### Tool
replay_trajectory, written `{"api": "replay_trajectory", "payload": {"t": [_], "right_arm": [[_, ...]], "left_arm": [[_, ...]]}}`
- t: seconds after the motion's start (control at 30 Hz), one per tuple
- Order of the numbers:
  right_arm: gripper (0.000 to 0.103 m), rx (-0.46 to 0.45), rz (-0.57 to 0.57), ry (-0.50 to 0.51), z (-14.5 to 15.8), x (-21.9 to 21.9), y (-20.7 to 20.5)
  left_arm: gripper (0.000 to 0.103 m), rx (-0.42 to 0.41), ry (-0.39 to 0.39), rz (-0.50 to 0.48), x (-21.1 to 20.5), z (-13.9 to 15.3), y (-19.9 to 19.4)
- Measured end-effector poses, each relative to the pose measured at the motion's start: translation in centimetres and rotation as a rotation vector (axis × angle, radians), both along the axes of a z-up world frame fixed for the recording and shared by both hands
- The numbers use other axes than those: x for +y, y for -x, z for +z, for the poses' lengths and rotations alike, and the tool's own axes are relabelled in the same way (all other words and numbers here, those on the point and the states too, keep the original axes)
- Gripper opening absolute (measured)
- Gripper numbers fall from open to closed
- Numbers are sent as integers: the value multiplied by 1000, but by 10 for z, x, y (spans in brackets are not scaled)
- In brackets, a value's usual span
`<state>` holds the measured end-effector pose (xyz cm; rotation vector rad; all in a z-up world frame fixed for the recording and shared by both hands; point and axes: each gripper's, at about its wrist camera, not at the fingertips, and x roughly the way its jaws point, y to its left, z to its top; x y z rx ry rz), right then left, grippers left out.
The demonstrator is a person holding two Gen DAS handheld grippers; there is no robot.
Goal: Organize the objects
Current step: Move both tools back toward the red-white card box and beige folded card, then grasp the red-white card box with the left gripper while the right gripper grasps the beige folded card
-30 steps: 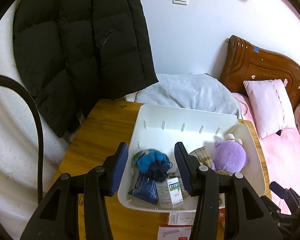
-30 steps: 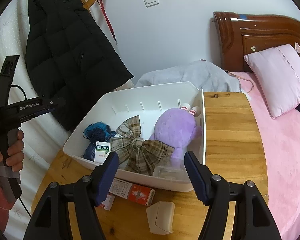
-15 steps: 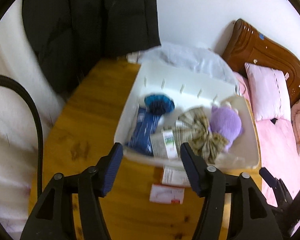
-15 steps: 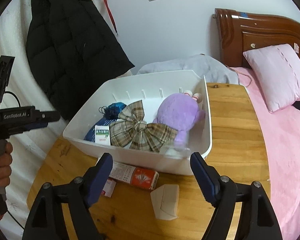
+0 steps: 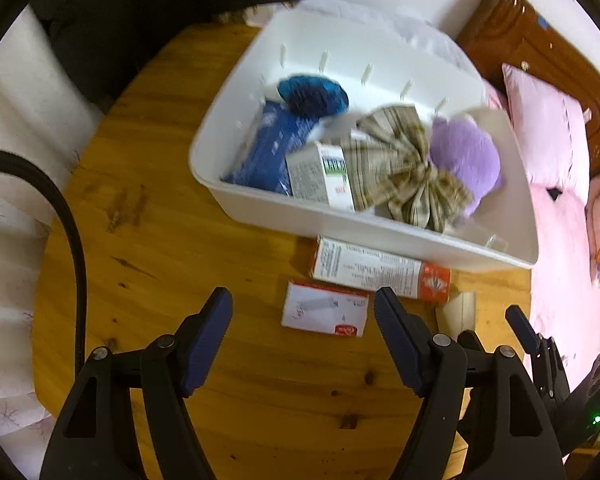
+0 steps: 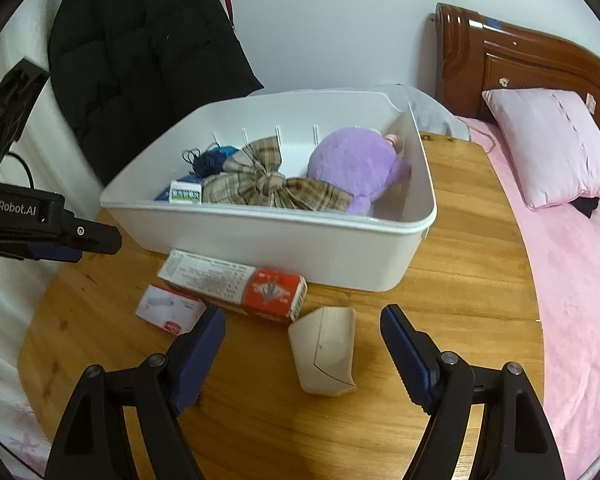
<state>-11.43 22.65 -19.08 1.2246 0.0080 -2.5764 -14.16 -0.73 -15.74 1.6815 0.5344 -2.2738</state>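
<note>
Inside white bin (image 6: 284,236): purple plush (image 6: 352,168), plaid bow (image 6: 268,188), boxes; both claws (image 5: 302,312) (image 6: 302,336) agape, empty.

Both tongs (image 5: 303,308) (image 6: 303,324) – agape, empty

Round wooden bench (image 6: 460,280) holds a white plastic bin (image 6: 284,244) near its far edge; orange-and-white carton (image 6: 236,286), small white box (image 6: 168,308) and beige pouch (image 6: 324,350) sit in front.
</note>
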Motion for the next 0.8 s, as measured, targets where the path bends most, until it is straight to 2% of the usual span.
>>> {"api": "replay_trajectory", "payload": {"t": [0.2, 0.37, 0.43, 0.6, 0.7, 0.8], "right_arm": [[81, -10, 6, -56, -17, -2, -2], [81, -42, 2, -60, -26, 1, 1], [80, -46, -1, -55, -28, 1, 2], [80, -56, 12, -50, -30, 0, 5], [73, -64, 25, -46, -33, -2, 7], [71, -67, 34, -43, -34, -3, 9]], "left_arm": [[77, -82, -49, -42, 13, -20, 8], [77, -175, -69, -56, 23, -43, 16], [77, -195, -88, -55, 26, -50, 17], [77, -223, -75, -64, 29, -59, 19], [77, -247, -77, -67, 29, -66, 21], [77, -252, -71, -62, 29, -68, 22]]}}
